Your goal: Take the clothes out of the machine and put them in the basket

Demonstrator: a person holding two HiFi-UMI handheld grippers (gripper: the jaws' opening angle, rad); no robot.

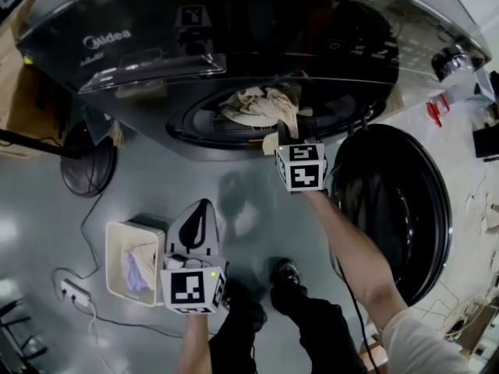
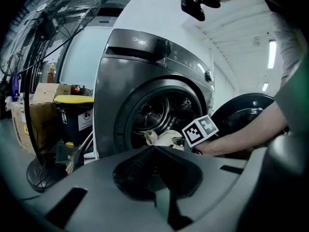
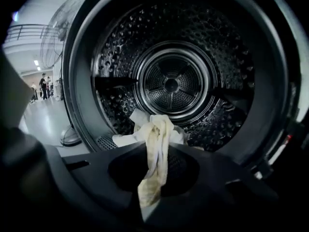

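Note:
The dark washing machine (image 1: 234, 22) fills the top of the head view, its door (image 1: 390, 209) swung open to the right. A cream cloth (image 1: 261, 104) lies bunched at the drum's mouth. My right gripper (image 1: 284, 135) is at that mouth, shut on a strand of the cloth (image 3: 154, 149), which runs from the drum (image 3: 171, 83) down between the jaws. My left gripper (image 1: 204, 205) hangs lower over the floor, shut with nothing in it, pointing at the machine (image 2: 140, 62). The white basket (image 1: 117, 244) stands on the floor to its left, with a pale lilac garment (image 1: 140, 269) inside.
A floor fan (image 1: 87, 166) stands left of the machine and rises tall in the left gripper view (image 2: 48, 23). A white power strip (image 1: 74, 291) with its cable lies by the basket. The person's shoes (image 1: 284, 271) are just right of the left gripper. Boxes (image 2: 36, 110) sit beyond the fan.

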